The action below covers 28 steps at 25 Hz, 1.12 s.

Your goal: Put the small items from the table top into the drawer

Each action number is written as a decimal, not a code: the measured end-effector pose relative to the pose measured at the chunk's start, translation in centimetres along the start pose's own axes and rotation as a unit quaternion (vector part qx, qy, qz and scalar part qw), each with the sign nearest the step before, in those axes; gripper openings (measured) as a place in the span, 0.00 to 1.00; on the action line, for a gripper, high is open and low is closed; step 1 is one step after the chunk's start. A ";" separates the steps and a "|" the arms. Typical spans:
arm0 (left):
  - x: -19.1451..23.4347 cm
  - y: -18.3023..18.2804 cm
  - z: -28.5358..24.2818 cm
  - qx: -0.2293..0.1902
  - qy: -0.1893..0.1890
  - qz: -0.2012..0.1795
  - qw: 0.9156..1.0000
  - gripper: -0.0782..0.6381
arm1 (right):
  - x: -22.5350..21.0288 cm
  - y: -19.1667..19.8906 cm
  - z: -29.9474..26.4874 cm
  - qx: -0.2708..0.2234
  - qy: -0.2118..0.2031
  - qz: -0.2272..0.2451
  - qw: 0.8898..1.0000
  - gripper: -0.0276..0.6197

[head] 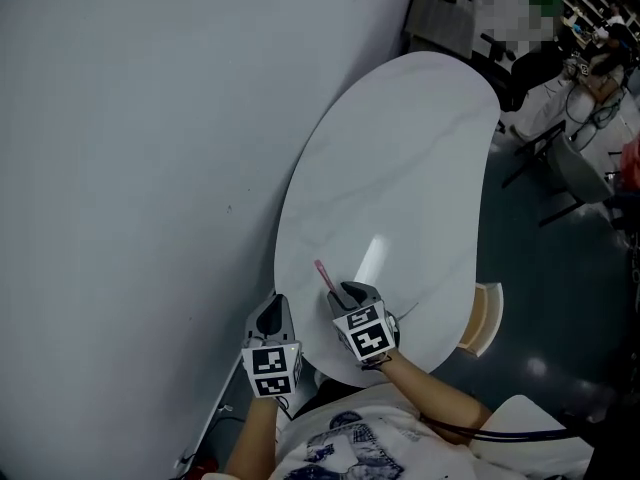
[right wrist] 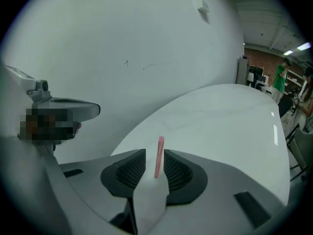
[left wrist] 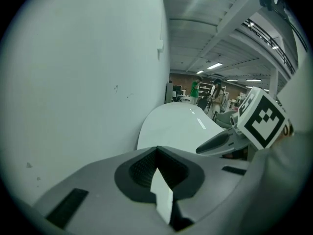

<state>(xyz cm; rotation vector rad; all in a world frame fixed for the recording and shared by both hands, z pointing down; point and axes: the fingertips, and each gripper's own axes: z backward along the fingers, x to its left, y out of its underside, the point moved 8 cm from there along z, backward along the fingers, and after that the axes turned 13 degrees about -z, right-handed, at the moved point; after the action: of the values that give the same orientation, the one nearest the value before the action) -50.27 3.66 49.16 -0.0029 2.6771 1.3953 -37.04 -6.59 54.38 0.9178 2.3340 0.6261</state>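
A thin pink pen lies on the white oval table near its front end. My right gripper hangs just behind it, pointing down. In the right gripper view the pen runs along the gap between the jaws of the right gripper; they stand apart and clear of it on both sides. My left gripper is off the table's left edge, beside the wall. In its own view the left gripper is shut and holds nothing. No drawer is in view.
A plain grey wall runs close along the table's left side. A light wooden curved piece sticks out beyond the table's right front edge. Chairs and a seated person are at the far right, over dark floor.
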 end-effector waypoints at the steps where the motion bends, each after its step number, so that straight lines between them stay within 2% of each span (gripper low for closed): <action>1: 0.2 0.1 -0.5 0.003 0.000 0.001 1.000 0.14 | -0.3 0.0 -0.7 0.006 0.000 0.001 1.000 0.23; 15: 0.6 1.0 -3.5 0.041 0.002 0.011 0.999 0.14 | -1.1 0.7 -6.0 0.070 -0.004 0.022 0.997 0.23; 28: 0.8 1.4 -2.5 0.048 -0.008 0.016 0.999 0.14 | -1.0 1.2 -6.6 0.072 0.034 0.041 0.996 0.15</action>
<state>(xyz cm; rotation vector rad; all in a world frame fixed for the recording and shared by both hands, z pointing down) -51.39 2.47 51.68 0.0612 2.7397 1.2684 -40.07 -7.96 60.34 1.0775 2.4373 0.5337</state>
